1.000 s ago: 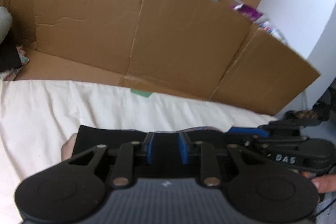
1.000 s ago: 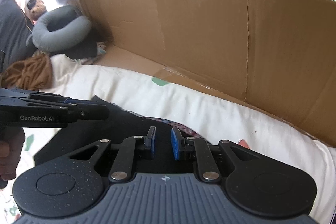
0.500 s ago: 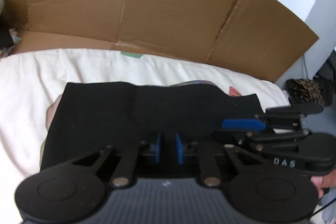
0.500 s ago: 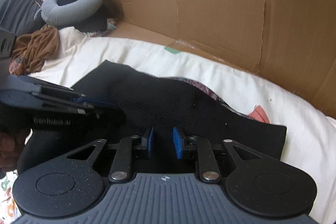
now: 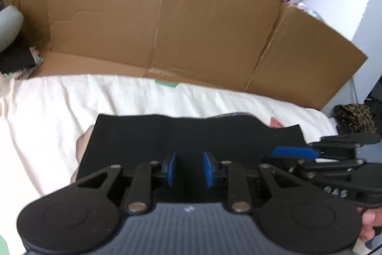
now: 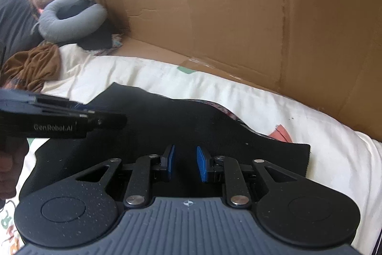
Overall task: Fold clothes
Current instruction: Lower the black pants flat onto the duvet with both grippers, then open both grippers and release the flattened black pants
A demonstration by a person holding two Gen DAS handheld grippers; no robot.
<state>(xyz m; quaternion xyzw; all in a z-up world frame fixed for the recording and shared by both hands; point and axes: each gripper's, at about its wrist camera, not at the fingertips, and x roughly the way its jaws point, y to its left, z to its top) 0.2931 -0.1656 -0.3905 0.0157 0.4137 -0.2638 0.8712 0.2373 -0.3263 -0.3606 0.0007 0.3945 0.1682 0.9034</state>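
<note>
White bedsheet (image 5: 47, 126), cardboard wall (image 5: 191, 23) at 12 o'clock. Black garment (image 5: 191, 135) lies flat on the sheet under both tools. Left gripper (image 5: 189, 167): jaws just opened, blue pads apart, cloth beneath and at 12 o'clock, none pinched. Right gripper (image 6: 185, 164): pads apart, nothing clamped; garment (image 6: 179, 126) spreads from 9 to 3 o'clock.

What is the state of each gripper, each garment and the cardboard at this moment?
left gripper, open; jaws have just been opening, black garment below the gap, not pinched.
right gripper, open; jaws have just been opening, nothing pinched.
black garment, spread flat on the white bedding.
brown garment, crumpled in a heap, not folded.
cardboard, opened out, standing behind the bedding.
</note>
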